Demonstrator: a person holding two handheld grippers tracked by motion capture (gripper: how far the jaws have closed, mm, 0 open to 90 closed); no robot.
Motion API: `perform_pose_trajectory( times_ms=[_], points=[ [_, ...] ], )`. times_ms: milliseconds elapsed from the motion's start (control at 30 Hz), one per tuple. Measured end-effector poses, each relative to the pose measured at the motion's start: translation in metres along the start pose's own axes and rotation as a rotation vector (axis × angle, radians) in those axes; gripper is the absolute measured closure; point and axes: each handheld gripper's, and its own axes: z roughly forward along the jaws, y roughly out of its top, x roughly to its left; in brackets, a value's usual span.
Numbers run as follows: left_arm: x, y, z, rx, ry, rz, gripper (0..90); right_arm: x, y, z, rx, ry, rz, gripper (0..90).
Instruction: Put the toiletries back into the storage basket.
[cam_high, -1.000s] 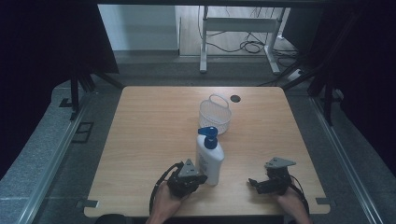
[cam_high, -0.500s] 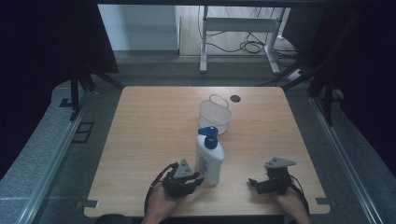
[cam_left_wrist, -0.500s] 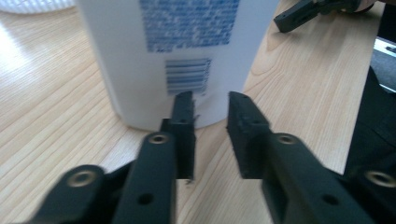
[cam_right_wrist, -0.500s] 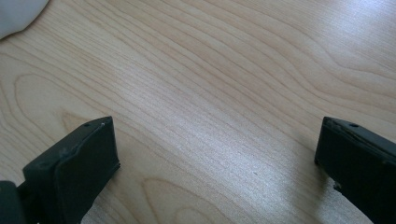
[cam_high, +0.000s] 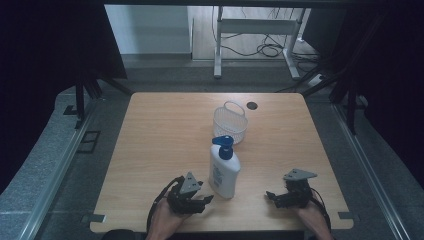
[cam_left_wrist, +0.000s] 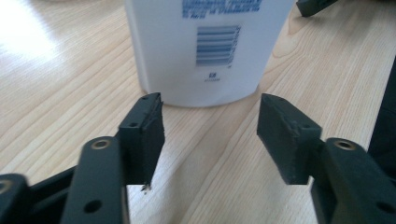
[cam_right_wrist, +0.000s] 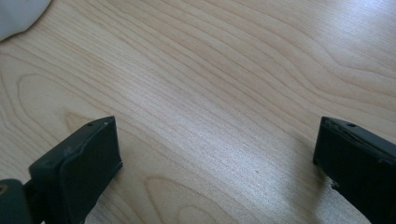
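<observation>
Left tongs (cam_left_wrist: 210, 135) just opening, nothing between — bottle (cam_high: 223, 171) upright, smooth, probably top-heavy; grip mid-body | right tongs (cam_high: 272, 197) apart, idle on table (cam_high: 160, 130).

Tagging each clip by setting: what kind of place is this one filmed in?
Most likely a lab or recording workspace, not a home. A bare wooden table stands between dark curtains, a metal bench frame with loose cables sits on the floor behind it, and only a pump bottle and a small white basket are set out.
</observation>
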Motion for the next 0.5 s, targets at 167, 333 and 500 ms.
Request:
perform_pose_trajectory(
  times_ms=[167, 333, 500],
  points=[
    [0.003, -0.007, -0.004, 0.003, 0.017, -0.018, 30.9, 0.003, 0.001, -0.001, 0.002, 0.0, -0.014, 2.1],
    [0.006, -0.019, -0.008, 0.003, 0.03, -0.053, 26.1, 0.006, 0.002, -0.003, -0.008, 0.011, -0.025, 1.5],
    [0.009, -0.028, -0.008, 0.014, 0.052, -0.08, 23.2, 0.01, 0.004, -0.006, -0.02, 0.022, -0.045, 0.0]
  ],
)
